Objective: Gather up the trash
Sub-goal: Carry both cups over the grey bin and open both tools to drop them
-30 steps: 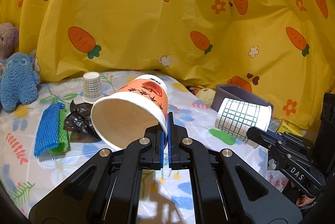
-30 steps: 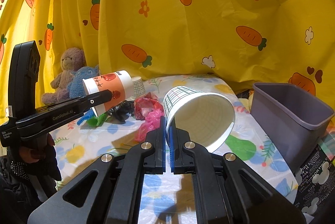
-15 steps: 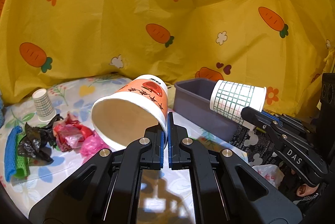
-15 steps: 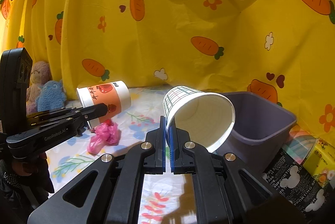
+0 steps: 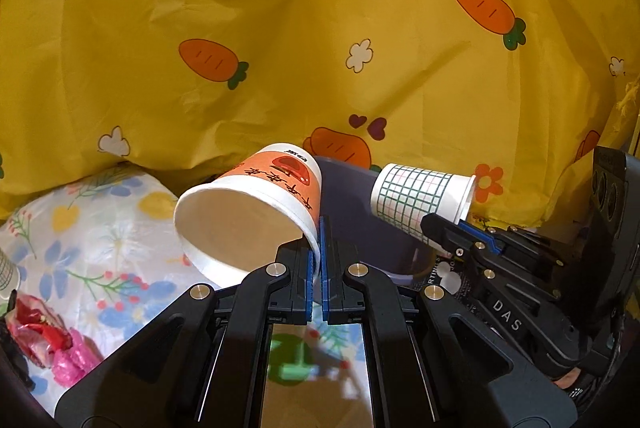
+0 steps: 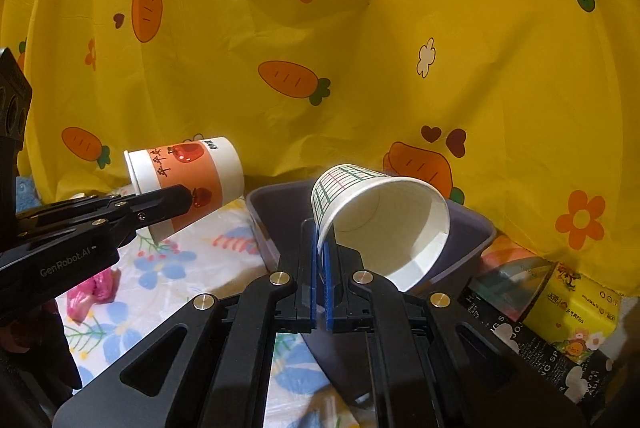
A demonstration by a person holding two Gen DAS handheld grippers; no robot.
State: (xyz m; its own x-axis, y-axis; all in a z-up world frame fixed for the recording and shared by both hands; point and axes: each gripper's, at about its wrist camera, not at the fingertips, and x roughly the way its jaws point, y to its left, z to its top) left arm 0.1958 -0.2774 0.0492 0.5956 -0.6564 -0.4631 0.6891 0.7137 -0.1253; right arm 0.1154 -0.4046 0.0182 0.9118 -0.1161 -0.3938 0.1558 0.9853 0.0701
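Observation:
My left gripper (image 5: 320, 256) is shut on the rim of an orange-and-white paper cup (image 5: 248, 212), held tilted in the air just left of a purple bin (image 5: 352, 220). My right gripper (image 6: 320, 260) is shut on the rim of a green-checked white paper cup (image 6: 380, 224), held over the purple bin (image 6: 264, 224). In the right wrist view the orange cup (image 6: 188, 176) and the left gripper (image 6: 160, 208) are at left. In the left wrist view the checked cup (image 5: 420, 200) and the right gripper (image 5: 448, 232) are at right.
Pink and red plastic trash (image 5: 52, 344) lies on the floral tablecloth (image 5: 100, 240) at lower left. A small checked cup (image 5: 6, 274) stands at the left edge. A yellow tissue pack (image 6: 568, 308) and a dark box (image 6: 520, 332) sit right of the bin. A yellow carrot curtain (image 5: 320, 48) is behind.
Both grippers have swung right with their cups. The purple bin has come closer, and the checked cup is now over it. The black and green trash has left the view.

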